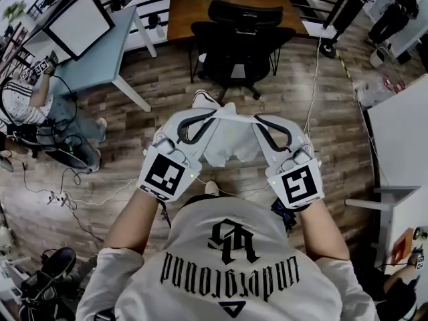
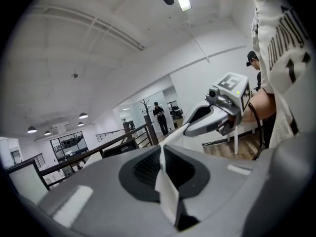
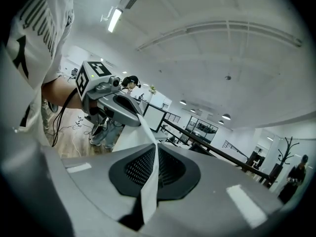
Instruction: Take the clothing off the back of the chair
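The 2 grippers, left gripper (image 1: 212, 114) and right gripper (image 1: 259, 120), each had their jaws pinched shut on the white garment's (image 1: 231, 146) top edge, stretching it between them so it hung free, well apart from the black chair (image 1: 237, 39).

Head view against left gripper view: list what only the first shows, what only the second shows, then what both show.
Only the head view: the marker cube on the left gripper, and a seated person in a striped shirt. Only the left gripper view: ceiling lamps, a distant standing person, and the left jaws seen close up, shut on a fold of cloth. Both: the right gripper and the white clothing stretched between the two grippers.
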### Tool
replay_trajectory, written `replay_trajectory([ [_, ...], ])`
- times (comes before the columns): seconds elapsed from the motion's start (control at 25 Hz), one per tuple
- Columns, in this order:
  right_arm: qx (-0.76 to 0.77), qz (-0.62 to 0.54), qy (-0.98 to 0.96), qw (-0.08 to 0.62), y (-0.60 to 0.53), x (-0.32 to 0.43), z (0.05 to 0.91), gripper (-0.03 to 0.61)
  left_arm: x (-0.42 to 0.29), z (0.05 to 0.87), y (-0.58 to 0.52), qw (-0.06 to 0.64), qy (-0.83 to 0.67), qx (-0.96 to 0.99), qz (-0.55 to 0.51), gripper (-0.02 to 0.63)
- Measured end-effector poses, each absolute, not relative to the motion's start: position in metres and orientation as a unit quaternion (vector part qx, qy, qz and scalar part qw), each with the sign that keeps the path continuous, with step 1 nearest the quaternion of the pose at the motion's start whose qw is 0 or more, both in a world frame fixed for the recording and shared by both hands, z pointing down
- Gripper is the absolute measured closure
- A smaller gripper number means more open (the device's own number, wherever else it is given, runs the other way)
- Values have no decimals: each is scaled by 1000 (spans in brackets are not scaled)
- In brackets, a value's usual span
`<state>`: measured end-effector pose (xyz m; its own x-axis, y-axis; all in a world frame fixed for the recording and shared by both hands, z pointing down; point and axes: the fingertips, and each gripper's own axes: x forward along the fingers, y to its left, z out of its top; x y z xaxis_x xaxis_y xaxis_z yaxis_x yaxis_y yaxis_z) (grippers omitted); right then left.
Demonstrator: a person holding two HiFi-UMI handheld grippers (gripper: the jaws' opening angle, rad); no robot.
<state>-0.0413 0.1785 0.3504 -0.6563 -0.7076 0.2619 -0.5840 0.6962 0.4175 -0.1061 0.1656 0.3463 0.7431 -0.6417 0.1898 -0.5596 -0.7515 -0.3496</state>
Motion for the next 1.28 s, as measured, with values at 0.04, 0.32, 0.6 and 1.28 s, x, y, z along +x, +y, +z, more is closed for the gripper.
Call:
replay_trajectory([
  [0.04,358,-149,-899,205,181,-39,352,570,-104,348,168,135,329,-923,-151,558],
  [0.32,346,-157,-901,209,216,-8,368,569,-72,365,198,124,346,-915,-164,558],
  [0.6,345,-157,-904,200,259,24,371,569,-36,369,246,117,350,-915,-164,558],
  [1.28,354,-154,-902,193,310,59,378,569,-4,376,296,106,351,-918,-152,558],
])
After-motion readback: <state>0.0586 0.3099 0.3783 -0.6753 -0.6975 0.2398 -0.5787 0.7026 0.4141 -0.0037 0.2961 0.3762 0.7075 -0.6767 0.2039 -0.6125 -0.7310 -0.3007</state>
